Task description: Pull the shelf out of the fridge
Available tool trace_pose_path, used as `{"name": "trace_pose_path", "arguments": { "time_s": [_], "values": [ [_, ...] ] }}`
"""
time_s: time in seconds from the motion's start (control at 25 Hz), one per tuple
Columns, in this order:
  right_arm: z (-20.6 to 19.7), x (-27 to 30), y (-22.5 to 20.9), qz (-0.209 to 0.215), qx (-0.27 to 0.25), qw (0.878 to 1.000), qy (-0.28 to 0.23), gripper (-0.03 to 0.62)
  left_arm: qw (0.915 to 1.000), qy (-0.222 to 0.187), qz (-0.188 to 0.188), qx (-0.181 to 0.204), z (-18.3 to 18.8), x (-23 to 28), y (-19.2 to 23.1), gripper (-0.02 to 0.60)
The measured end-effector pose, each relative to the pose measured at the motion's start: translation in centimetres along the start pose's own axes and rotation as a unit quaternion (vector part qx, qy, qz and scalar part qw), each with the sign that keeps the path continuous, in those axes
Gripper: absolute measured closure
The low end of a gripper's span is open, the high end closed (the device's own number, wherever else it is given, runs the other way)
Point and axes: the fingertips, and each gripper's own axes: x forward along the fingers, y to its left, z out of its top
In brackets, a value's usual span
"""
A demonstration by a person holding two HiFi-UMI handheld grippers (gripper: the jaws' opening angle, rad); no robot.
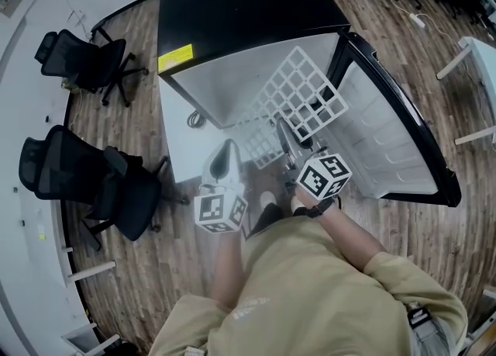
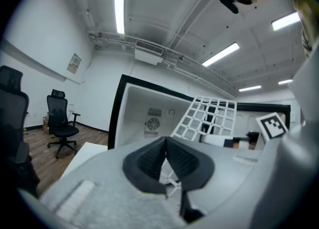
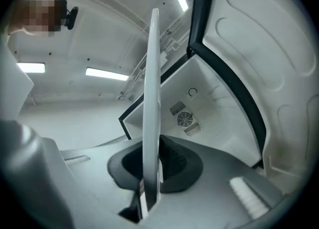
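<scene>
The white grid shelf (image 1: 298,95) hangs tilted in front of the open black fridge (image 1: 232,13), mostly outside its white interior. My right gripper (image 1: 285,133) is shut on the shelf's near edge. In the right gripper view the shelf (image 3: 151,98) shows edge-on as a thin upright bar pinched between the dark pads of the right gripper (image 3: 153,143). My left gripper (image 1: 229,149) sits beside the shelf's lower left corner with its tips together. In the left gripper view the left gripper (image 2: 166,140) is shut, and the shelf (image 2: 209,115) stands up and to the right of it.
The fridge door (image 1: 395,137) swings wide open on the right. Two black office chairs (image 1: 85,60) (image 1: 93,184) stand on the wooden floor at the left. A white panel (image 1: 182,141) lies left of the fridge opening. A white desk (image 1: 480,60) stands far right.
</scene>
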Motion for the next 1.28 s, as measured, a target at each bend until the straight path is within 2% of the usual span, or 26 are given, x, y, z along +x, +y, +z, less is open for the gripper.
{"name": "trace_pose_path", "arguments": {
  "time_s": [0.12, 0.36, 0.68, 0.84, 1.08, 1.28],
  "values": [
    [0.5, 0.3, 0.3, -0.002, -0.051, 0.999, 0.002, 0.57, 0.9999, 0.004, -0.001, 0.012, -0.2, 0.6, 0.3, 0.58],
    [2.0, 0.6, 1.1, -0.011, -0.143, 0.99, 0.006, 0.571, 0.9998, 0.001, -0.013, -0.011, -0.1, 2.3, 0.1, 0.58],
    [3.2, 0.4, 0.1, -0.046, -0.237, 0.97, 0.007, 0.571, 0.9998, -0.002, -0.003, 0.021, 0.3, 4.1, 1.3, 0.58],
    [3.8, 0.5, -0.6, -0.059, -0.254, 0.965, 0.005, 0.571, 0.9994, 0.0, 0.012, 0.034, 0.2, 4.6, 2.5, 0.58],
    [4.7, 0.3, -1.0, -0.064, -0.265, 0.962, 0.003, 0.571, 0.9973, -0.02, 0.044, 0.055, 1.6, 3.9, 4.3, 0.58],
    [5.0, 0.3, -1.4, -0.072, -0.264, 0.962, 0.004, 0.571, 0.9967, -0.023, 0.052, 0.057, 1.6, 3.6, 4.7, 0.58]
  ]
}}
